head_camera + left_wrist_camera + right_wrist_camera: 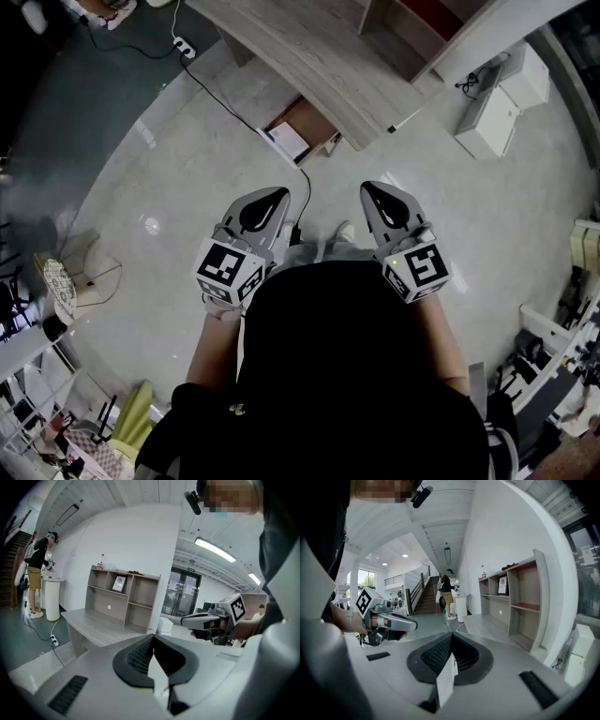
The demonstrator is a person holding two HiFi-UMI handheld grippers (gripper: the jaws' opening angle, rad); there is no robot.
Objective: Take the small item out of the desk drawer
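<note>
I stand on the pale floor a few steps short of the grey wooden desk (pixel 309 56). Below its near edge a brown open compartment (pixel 298 131) holds something blue and white; I cannot tell what it is. My left gripper (pixel 274 194) and right gripper (pixel 368 187) are side by side in front of my body, both shut and empty, pointing toward the desk. In the left gripper view the left gripper's (pixel 152 638) jaws meet, with the desk (pixel 91 624) beyond. The right gripper view shows the right gripper (pixel 451 638) shut as well, with the desk (pixel 494 626) ahead at the right.
A black cable (pixel 230 108) runs over the floor from a power strip (pixel 184 46) toward my feet. An open shelf unit (pixel 124 599) stands on the desk's far side. A white cabinet (pixel 492 112) sits at the right. A person (pixel 35 571) stands by a white bin (pixel 51 599).
</note>
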